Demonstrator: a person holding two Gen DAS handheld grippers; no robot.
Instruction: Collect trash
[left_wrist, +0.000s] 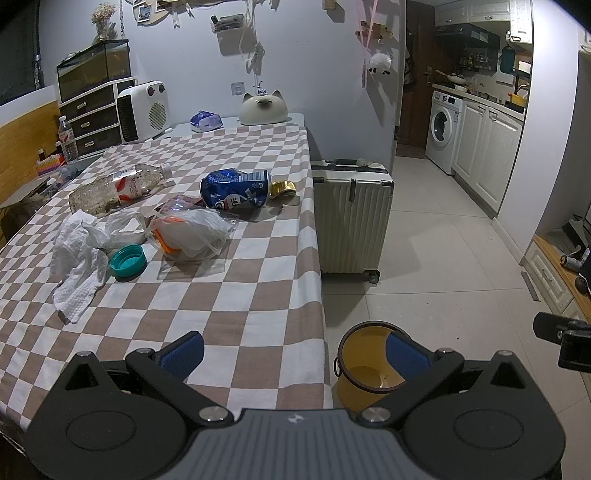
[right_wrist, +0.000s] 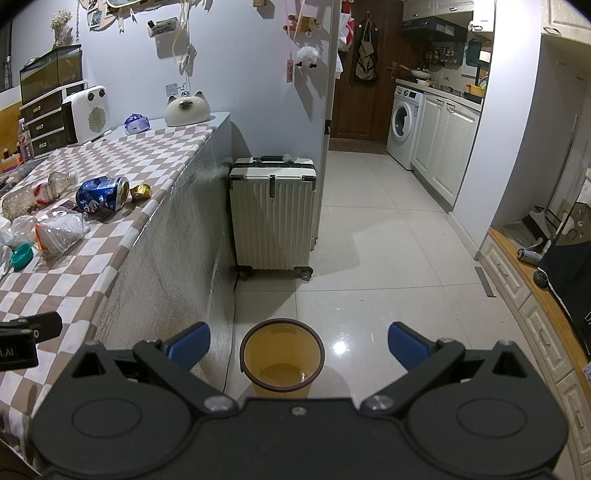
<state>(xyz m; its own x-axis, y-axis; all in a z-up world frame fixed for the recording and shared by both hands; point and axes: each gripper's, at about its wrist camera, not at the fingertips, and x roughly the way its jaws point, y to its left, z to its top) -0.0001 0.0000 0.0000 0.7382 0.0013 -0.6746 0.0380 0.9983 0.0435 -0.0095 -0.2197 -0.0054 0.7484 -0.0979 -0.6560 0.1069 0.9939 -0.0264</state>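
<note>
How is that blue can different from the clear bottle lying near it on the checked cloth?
The blue can is opaque, short and dented, while the plastic bottle is see-through, longer and slimmer. The can carries blue print all over; the bottle has only a red and white label around its middle. The can lies nearer the table's edge; the bottle lies farther in. Both lie on their sides on the checked cloth, untouched by either gripper.

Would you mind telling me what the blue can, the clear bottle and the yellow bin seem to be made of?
The blue can looks like thin printed metal, probably aluminium: glossy, with a dented, crumpled wall. The clear bottle appears to be transparent plastic, since its contents show through and it carries a red and white label. The yellow bin seems to be moulded plastic with a smooth, slightly shiny inside and a dark rim.
</note>
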